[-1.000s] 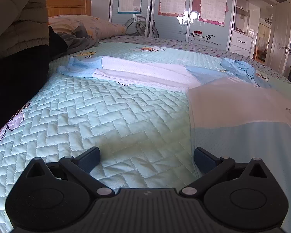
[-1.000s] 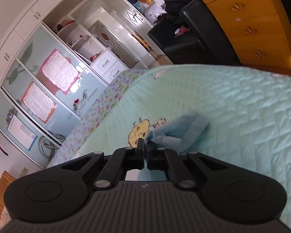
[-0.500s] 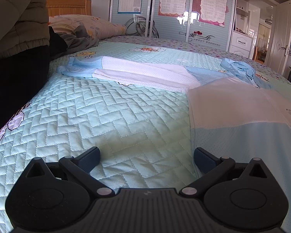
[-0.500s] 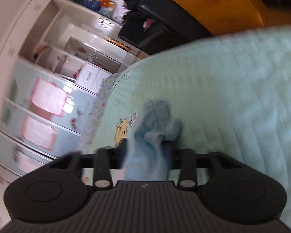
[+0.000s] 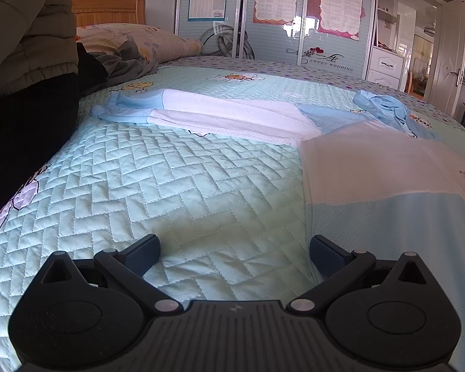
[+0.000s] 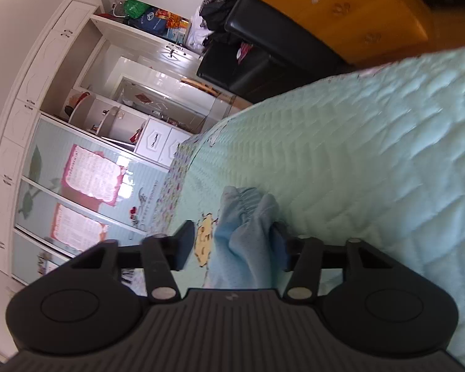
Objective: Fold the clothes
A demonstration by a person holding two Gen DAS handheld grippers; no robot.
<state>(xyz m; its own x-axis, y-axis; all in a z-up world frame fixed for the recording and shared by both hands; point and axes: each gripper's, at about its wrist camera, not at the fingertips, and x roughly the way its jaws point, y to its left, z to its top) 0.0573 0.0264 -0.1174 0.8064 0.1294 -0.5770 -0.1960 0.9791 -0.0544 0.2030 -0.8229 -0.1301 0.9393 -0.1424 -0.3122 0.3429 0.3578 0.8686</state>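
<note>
A white and light blue garment [image 5: 372,167] lies flat on the quilted bed [image 5: 170,186]. One long sleeve [image 5: 220,114] stretches left across the quilt. The other sleeve ends in a bunched blue cuff [image 5: 384,108] at the far right. My left gripper [image 5: 232,243] hovers open just above the quilt, its right finger at the garment's left edge. In the right wrist view the blue cuff [image 6: 245,217] lies between the jaws of my right gripper [image 6: 234,232]. The jaws are closing, and the left pad still stands clear of the cloth.
A person in an olive puffer jacket [image 5: 28,31] stands at the bed's left side. A pillow [image 5: 133,38] and a grey garment [image 5: 127,65] lie by the headboard. Beyond the bed are a wardrobe [image 5: 294,15], a black ottoman [image 6: 248,62] and a wooden dresser [image 6: 341,9].
My right gripper has let go of the blue cuff, opened, rolled and sunk toward the bed. The cuff now lies loosely between its jaws. The left gripper has not moved.
</note>
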